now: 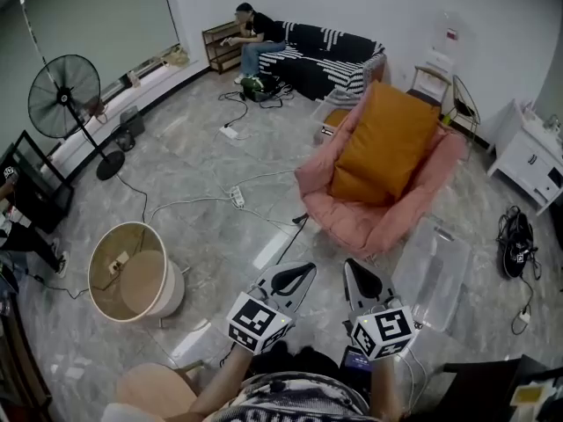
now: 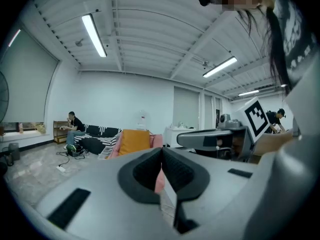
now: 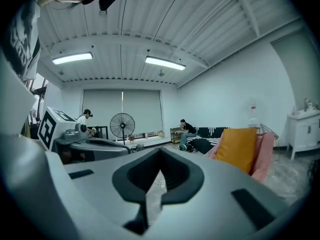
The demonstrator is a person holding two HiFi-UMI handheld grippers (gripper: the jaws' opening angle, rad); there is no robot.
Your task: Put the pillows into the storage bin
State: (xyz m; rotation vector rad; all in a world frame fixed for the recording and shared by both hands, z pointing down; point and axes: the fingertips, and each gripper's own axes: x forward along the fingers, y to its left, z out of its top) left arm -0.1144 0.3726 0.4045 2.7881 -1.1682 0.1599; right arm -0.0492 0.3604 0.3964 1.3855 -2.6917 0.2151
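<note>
An orange pillow [image 1: 387, 143] leans on a large pink pillow [image 1: 374, 218] on the floor ahead of me. A clear plastic storage bin [image 1: 437, 273] lies just right of the pink pillow, nothing visible inside. My left gripper [image 1: 303, 273] and right gripper [image 1: 352, 269] hover side by side near my body, short of the pillows, both shut and empty. In the left gripper view the jaws [image 2: 161, 154] meet, with the orange pillow [image 2: 134, 141] far beyond. The right gripper view shows the closed jaws [image 3: 160, 155] and the orange pillow [image 3: 239, 148] at right.
A round tan basket [image 1: 132, 272] stands at my left, a floor fan [image 1: 63, 95] farther left. Cables and a power strip [image 1: 237, 197] cross the floor. A person sits on a striped sofa [image 1: 325, 58] at the back. A white cabinet [image 1: 530, 161] stands right.
</note>
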